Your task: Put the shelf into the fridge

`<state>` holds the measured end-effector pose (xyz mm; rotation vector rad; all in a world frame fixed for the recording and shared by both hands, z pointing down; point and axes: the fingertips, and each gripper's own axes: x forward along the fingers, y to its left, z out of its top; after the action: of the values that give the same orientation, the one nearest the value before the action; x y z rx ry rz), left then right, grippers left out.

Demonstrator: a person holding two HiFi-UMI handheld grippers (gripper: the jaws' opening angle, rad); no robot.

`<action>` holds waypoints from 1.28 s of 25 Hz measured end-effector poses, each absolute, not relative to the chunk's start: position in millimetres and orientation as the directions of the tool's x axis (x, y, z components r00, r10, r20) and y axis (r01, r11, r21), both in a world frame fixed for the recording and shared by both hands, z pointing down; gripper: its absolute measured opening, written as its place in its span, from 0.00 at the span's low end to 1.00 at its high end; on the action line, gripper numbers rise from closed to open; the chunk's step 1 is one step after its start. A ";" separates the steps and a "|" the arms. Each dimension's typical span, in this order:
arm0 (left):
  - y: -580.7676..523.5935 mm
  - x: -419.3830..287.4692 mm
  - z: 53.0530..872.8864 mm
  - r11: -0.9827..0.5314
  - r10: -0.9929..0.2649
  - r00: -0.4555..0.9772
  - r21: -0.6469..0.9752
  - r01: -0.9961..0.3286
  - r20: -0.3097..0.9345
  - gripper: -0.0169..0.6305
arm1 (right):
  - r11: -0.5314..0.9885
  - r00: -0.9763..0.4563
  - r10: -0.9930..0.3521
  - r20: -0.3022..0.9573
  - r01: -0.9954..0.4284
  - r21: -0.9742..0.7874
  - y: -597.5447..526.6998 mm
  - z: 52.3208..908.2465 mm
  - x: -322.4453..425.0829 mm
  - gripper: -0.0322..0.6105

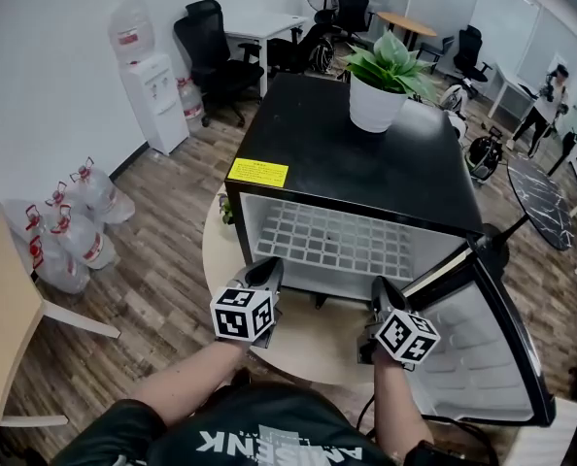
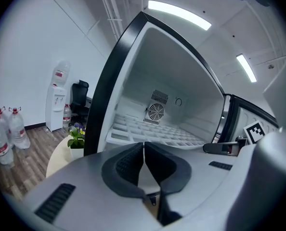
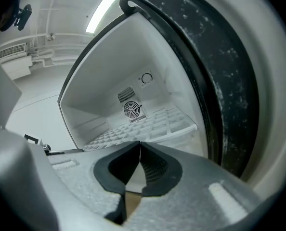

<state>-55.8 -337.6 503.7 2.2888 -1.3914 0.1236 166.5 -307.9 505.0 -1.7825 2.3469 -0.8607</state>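
The white grid shelf (image 1: 332,239) is laid flat inside the open fridge (image 1: 366,153), which is set on a round table (image 1: 303,348). Just before the shelf's front edge, the left gripper (image 1: 266,272) and right gripper (image 1: 379,287) are held side by side, each clenched with nothing between its jaws. The door (image 1: 463,357) is swung out to the right. A plant (image 1: 378,85) is stood on the fridge.

Bright, even office light — ceiling strips (image 2: 179,14) glare white in the left gripper view (blown out, no detail). Fridge interior (image 3: 133,71) pale, softly shadowed toward its back. Heavy fisheye bending — black vignette rings both gripper views; nearest foreground slightly soft.
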 end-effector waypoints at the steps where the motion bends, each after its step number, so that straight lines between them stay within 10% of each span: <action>1: -339.8 -55.9 503.5 -0.381 -0.821 0.482 0.335 -0.862 0.306 0.04 | 0.170 -0.325 -0.907 0.270 -0.867 -0.469 -310.2 504.9 166.5 0.06; 32: -311.1 -70.6 453.3 -0.486 -0.812 0.550 0.299 -0.821 0.193 0.04 | 0.197 -0.329 -0.911 0.250 -0.878 -0.435 -329.7 492.6 164.1 0.06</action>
<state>-70.6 -311.1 453.3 2.4348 -1.3392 0.0354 164.1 -329.7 492.6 -1.7820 2.3814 -0.7952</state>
